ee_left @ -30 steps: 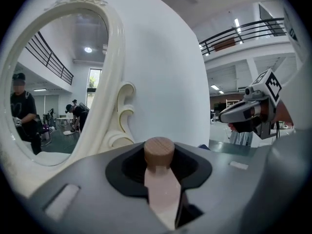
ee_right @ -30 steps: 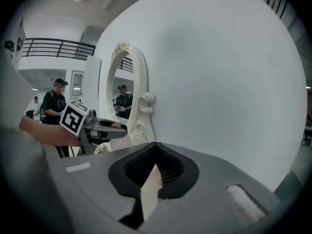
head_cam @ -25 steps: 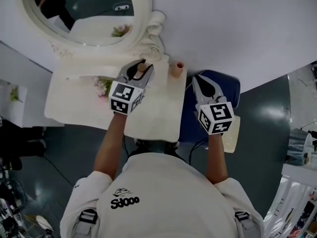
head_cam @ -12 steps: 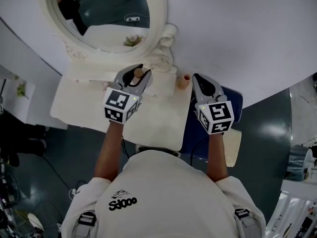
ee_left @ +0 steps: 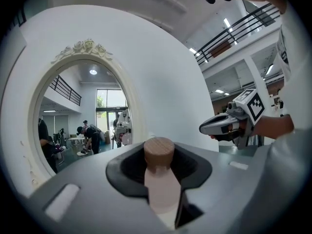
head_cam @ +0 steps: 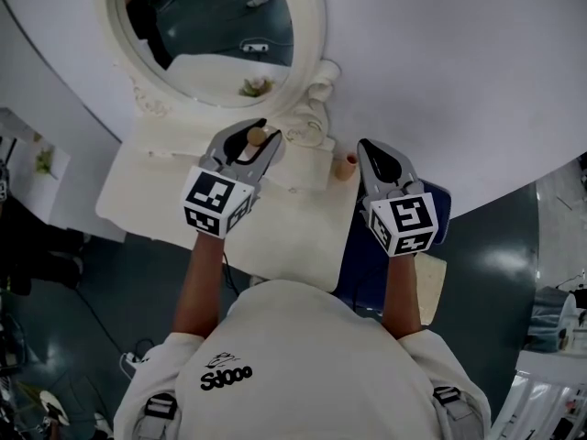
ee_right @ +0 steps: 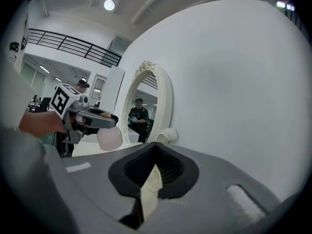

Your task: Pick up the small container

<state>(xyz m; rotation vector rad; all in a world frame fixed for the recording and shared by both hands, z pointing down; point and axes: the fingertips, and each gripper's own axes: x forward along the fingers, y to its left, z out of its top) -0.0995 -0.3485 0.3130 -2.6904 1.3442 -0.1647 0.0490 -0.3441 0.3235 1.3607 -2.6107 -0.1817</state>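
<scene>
Last sec: no change in the grip itself. L tongs (head_cam: 261, 136) are still clamped on the small container (ee_left: 160, 189), part-way closed w/ the pale body between the pads and the wooden cap sticking out past the tips. What has changed is the framing: in the head view the mirror (head_cam: 215, 26) and the tabletop (head_cam: 284, 236) have slid toward the right and down, and the flowers I saw beside the L tongs a sec ago no longer show. The L tongs keep the same pose, in front of the mirror base.

In the R gripper view the container's round body hangs under the L tongs w/ nothing touching it below, so I judge it clear of the tabletop and the pick basically done.

R tongs (head_cam: 364, 151) are drawn together at the tips, nothing in them, now just beside a second little bottle (head_cam: 346, 166) standing at the tabletop's edge.
</scene>
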